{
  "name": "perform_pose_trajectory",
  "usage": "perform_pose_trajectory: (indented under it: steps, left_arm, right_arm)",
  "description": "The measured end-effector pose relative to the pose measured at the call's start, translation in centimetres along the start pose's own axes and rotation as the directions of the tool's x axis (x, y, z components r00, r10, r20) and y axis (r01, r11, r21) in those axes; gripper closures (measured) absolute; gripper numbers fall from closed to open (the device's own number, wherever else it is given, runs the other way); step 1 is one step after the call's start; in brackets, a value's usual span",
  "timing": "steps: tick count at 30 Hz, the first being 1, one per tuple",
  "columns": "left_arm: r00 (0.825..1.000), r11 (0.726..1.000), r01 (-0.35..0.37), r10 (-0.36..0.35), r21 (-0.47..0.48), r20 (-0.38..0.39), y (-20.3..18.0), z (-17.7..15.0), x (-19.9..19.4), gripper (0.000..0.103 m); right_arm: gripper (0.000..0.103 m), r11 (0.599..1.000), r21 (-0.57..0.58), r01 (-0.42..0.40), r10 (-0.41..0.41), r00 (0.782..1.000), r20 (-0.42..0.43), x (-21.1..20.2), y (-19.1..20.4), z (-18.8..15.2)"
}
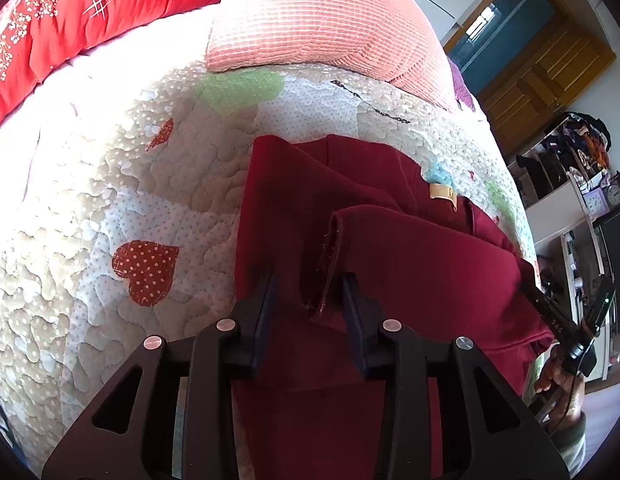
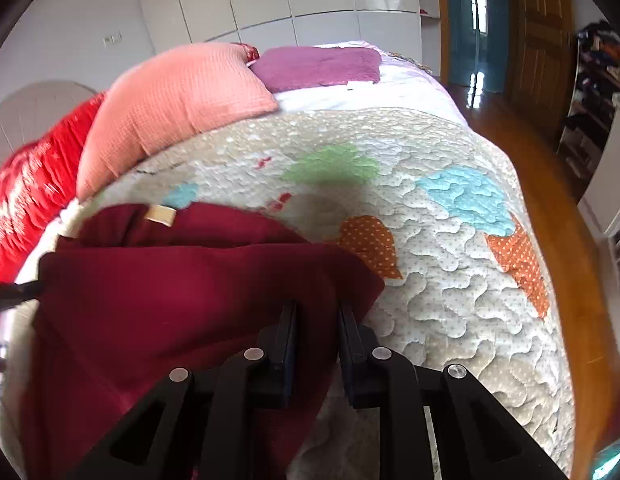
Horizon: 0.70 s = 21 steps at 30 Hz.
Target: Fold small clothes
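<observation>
Garment (image 1: 390, 248), dark red, lies half-folded on the quilt (image 1: 89, 200) under both tools. Left gripper (image 1: 310, 284) stands apart around a folded hem; right gripper (image 2: 316, 312) gapes narrowly over the cloth's edge, probably freeing the fold.

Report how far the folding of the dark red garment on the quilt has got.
Done: one layer of the dark red garment is already turned over onto itself, its tan label showing.

In hand: the left gripper stands open around a raised hem edge; the right gripper is at the garment's right edge, grip unclear.

Left: it lies rumpled on the quilt, not yet a flat, compact fold.
</observation>
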<state>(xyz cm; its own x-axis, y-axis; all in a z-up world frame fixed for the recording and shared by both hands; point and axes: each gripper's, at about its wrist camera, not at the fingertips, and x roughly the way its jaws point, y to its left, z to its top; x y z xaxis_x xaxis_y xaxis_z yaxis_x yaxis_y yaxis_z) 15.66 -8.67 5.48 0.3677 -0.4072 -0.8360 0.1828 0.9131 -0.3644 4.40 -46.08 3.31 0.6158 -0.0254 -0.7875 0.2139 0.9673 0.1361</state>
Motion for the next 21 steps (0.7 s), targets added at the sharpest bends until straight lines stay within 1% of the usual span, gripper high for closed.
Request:
perform_pose_trajectory:
  steps: [2,3,5,7,8,10,12,13,14,15,16,18,21]
  left_arm:
    - [1.0,1.0,-0.002,0.002,-0.004,0.002,0.0,-0.3,0.0,0.071]
    - [1.0,1.0,0.003,-0.003,-0.003,0.002,0.0,-0.5,-0.2,0.071]
    - [1.0,1.0,0.019,-0.019,0.005,0.004,-0.2,-1.0,-0.7,0.071]
    - [1.0,1.0,0.021,-0.021,0.018,0.007,-0.2,-1.4,-1.2,0.071]
    - [1.0,1.0,0.018,-0.018,0.018,0.008,-0.2,-1.5,-1.3,0.071]
    - [1.0,1.0,0.016,-0.016,0.005,0.012,-0.1,-1.7,-1.4,0.071]
    - [1.0,1.0,0.019,-0.019,-0.018,0.012,0.0,-2.0,-1.3,0.071]
    - [1.0,0.999,0.022,-0.022,-0.028,0.01,0.0,-2.2,-1.3,0.071]
    - [1.0,0.999,0.026,-0.026,-0.03,0.007,-0.1,-2.5,-1.4,0.071]
    - [1.0,0.999,0.026,-0.026,-0.022,0.004,-0.3,-2.8,-1.6,0.071]
    - [1.0,1.0,0.021,-0.02,-0.006,0.006,-0.5,-3.2,-1.9,0.071]
    - [1.0,1.0,0.01,-0.01,0.021,0.009,-0.6,-3.7,-2.4,0.071]
    - [1.0,1.0,0.012,-0.012,0.017,0.007,-0.2,-4.2,-2.9,0.071]
  right_arm:
    - [0.085,0.998,0.05,-0.04,0.04,0.999,0.007,-0.6,-0.9,0.5]
    - [0.085,0.993,0.082,-0.083,0.082,0.997,0.014,-1.6,-1.5,0.5]
    - [0.081,0.978,0.12,-0.168,0.163,0.985,0.047,-4.3,-2.0,-0.2]
    - [0.081,0.974,0.075,-0.215,0.211,0.976,0.062,-6.7,-1.8,-1.2]
    - [0.081,0.975,0.033,-0.219,0.216,0.974,0.066,-7.8,-1.3,-1.7]
    - [0.081,0.978,-0.055,-0.199,0.202,0.977,0.061,-8.7,0.4,-2.7]
    - [0.081,0.979,-0.137,-0.152,0.158,0.987,0.04,-8.4,2.2,-3.7]
    - [0.081,0.978,-0.174,-0.119,0.125,0.992,0.026,-7.9,2.9,-4.4]
    - [0.084,0.973,-0.213,-0.085,0.085,0.996,-0.009,-7.1,3.4,-5.2]
    - [0.085,0.969,-0.244,-0.045,0.035,0.998,-0.046,-6.2,3.4,-6.1]
    - [0.085,0.965,-0.264,-0.01,-0.007,0.998,-0.062,-5.3,3.1,-6.9]
    - [0.085,0.971,-0.238,-0.023,0.016,0.999,-0.033,-5.6,2.0,-7.5]
    - [0.085,0.987,-0.149,-0.061,0.057,0.998,-0.032,-6.7,0.8,-6.9]
